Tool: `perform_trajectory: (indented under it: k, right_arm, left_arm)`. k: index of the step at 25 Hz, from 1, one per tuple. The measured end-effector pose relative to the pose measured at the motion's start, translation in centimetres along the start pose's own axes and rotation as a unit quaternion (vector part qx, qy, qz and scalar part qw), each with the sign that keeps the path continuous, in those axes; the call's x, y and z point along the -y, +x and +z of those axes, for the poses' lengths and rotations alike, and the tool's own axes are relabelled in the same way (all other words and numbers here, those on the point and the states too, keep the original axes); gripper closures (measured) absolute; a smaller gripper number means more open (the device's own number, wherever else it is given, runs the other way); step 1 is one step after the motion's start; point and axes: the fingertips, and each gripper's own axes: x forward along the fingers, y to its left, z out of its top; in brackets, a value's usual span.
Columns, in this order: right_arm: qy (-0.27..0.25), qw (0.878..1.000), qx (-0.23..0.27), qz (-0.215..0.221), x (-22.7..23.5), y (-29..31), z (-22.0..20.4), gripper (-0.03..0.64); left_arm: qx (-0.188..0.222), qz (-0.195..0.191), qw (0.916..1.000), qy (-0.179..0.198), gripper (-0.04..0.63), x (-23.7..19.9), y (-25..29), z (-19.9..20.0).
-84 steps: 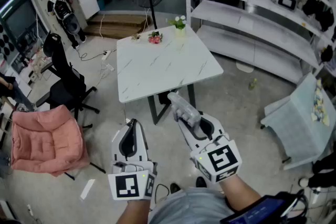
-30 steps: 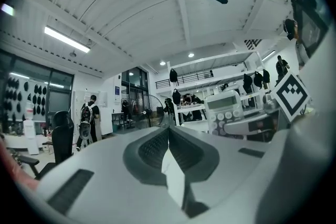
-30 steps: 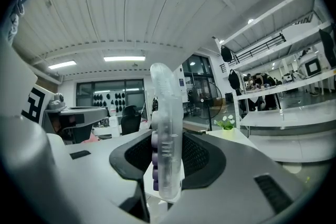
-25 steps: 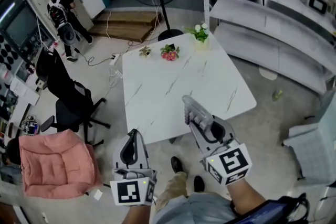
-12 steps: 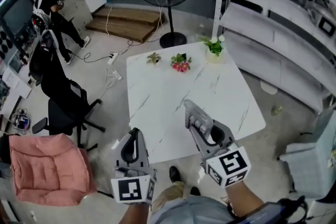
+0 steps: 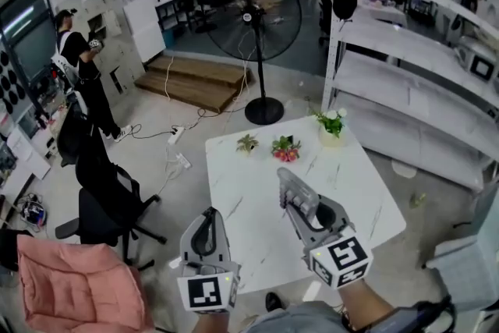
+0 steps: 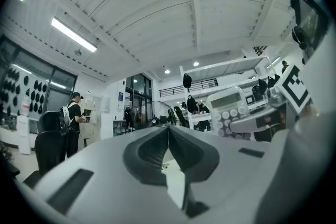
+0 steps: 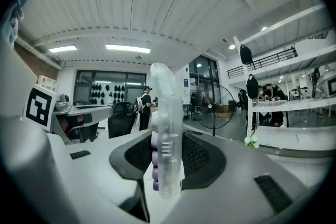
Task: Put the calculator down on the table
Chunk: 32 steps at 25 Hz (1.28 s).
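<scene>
My right gripper point(image 6: 302, 213) is shut on the calculator point(image 6: 295, 193), a pale translucent one with round buttons, held on edge above the near part of the white marble table point(image 6: 249, 191). In the right gripper view the calculator point(image 8: 167, 128) stands upright between the jaws, its purple-white buttons facing left. My left gripper point(image 6: 206, 226) is shut and holds nothing; it hovers at the table's near left corner. The left gripper view shows its jaws pressed together, with the calculator point(image 7: 227, 108) off to the right.
Small plants point(image 6: 248, 142), pink flowers point(image 6: 286, 149) and a potted white flower point(image 6: 332, 125) sit at the table's far edge. A standing fan point(image 6: 261, 12) is beyond it, white shelving point(image 6: 405, 82) right, a black office chair point(image 6: 101, 199) and a pink cushion point(image 6: 70, 285) left. A person point(image 6: 78, 66) stands far left.
Both grippers have moved forward over the table's near edge, the calculator still held in the right one. The table and fan now sit closer and lower in view.
</scene>
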Motion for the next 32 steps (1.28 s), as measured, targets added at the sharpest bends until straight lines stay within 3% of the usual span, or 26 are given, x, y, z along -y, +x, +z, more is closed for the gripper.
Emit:
perform_trajectory:
  k: [6, 15, 25, 32]
  right_arm:
    - [-0.006, 1.0, 0.002, -0.015, 1.2, 1.7, 0.4, 0.469]
    - [0.024, 0.999, -0.033, 0.01, 2.6, 4.6, -2.8, 0.469]
    - [0.054, 0.993, -0.102, 0.035, 3.1, 6.7, -9.5, 0.469]
    - [0.073, 0.983, -0.167, 0.036, 3.0, 6.9, -15.7, 0.469]
  left_arm:
    - [-0.006, -0.007, 1.0, -0.004, 0.586, -0.9, 2.2, -1.2]
    - [-0.045, -0.003, 0.999, 0.008, 0.586, -0.3, 4.9, -3.9]
    - [-0.1, 0.016, 0.9947, 0.017, 0.586, 0.0, 6.0, -8.4]
    - [-0.136, 0.018, 0.9905, 0.001, 0.586, 0.0, 5.6, -11.3]
